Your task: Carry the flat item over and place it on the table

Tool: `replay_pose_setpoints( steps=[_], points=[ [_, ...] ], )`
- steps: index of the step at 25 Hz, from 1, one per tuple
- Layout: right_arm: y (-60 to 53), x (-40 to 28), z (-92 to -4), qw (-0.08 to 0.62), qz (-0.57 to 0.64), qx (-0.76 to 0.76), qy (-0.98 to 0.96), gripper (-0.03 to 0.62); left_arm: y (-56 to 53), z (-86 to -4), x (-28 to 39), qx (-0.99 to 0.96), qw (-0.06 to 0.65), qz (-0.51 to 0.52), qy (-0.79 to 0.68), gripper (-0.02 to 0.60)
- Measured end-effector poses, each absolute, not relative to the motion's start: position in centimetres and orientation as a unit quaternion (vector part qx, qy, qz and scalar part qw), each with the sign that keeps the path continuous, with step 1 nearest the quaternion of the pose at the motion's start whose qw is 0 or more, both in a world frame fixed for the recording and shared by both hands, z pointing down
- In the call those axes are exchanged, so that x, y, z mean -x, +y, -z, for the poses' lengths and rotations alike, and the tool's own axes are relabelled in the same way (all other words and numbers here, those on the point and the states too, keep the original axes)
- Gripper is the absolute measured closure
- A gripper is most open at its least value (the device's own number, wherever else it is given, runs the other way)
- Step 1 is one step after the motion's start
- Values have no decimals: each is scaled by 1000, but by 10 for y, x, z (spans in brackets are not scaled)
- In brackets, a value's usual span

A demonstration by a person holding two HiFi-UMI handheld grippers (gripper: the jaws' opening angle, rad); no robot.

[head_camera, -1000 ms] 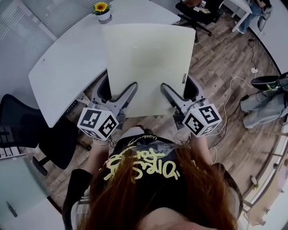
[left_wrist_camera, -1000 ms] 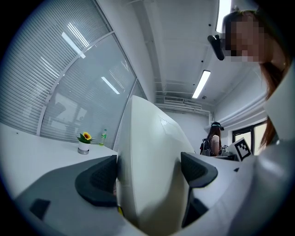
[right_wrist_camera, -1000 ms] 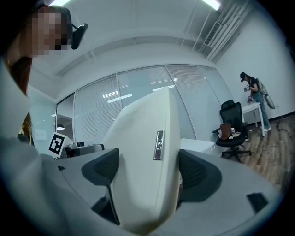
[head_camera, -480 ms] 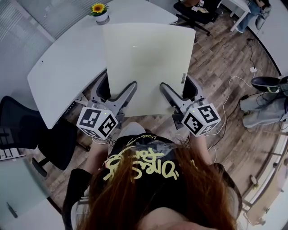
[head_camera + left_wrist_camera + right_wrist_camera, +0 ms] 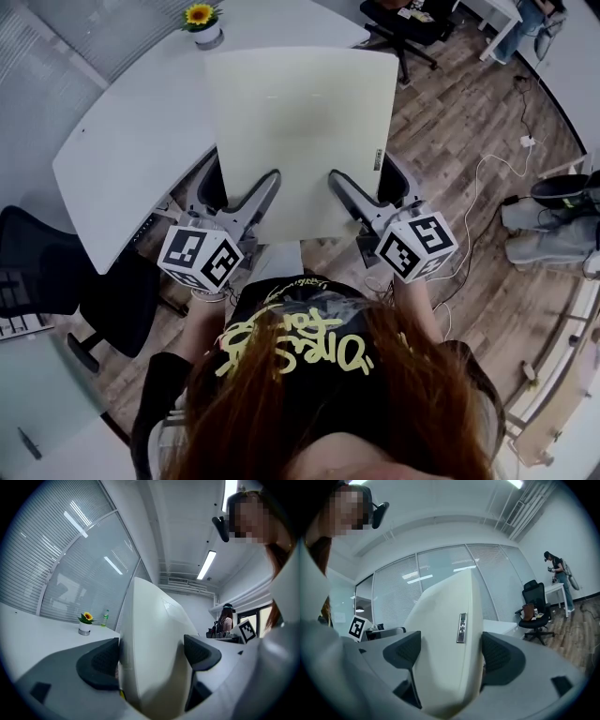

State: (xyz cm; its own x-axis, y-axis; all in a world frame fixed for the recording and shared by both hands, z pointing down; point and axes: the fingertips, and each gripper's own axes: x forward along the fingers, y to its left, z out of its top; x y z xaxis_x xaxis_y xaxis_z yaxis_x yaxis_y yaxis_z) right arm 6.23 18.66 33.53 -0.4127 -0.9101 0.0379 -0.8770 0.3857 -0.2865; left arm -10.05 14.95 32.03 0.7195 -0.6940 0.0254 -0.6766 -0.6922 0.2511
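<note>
Since the earlier frame, both tongs and their load have edged slightly toward the upper left of the head view, nearer the desk. My left tongs (image 5: 242, 190) and right tongs (image 5: 364, 187) are each clenched on the near edge of the flat cream panel (image 5: 300, 122), one jaw above it and one below. I hold the panel in the air, its left part over the white desk (image 5: 141, 141) and its right part over the wooden floor (image 5: 469, 122). A potted sunflower (image 5: 200, 21) stands at the desk's far end. To place it well, I judge I should bring it fully over the desk, lower both sides evenly, and stop short of the pot.
</note>
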Motion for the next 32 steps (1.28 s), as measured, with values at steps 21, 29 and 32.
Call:
replay_pose_setpoints(
  steps=[21, 29, 32],
  points=[
    [44, -63, -334, 60, 109, 551, 825, 203, 2, -321, 99, -927, 105, 53, -356, 149],
    [-46, -69, -314, 61, 112, 560, 819, 203, -91, -301, 92, -931, 109, 52, -345, 149],
    [-72, -70, -314, 62, 116, 563, 816, 203, -118, -300, 90, -932, 108, 47, -343, 149]
  ],
)
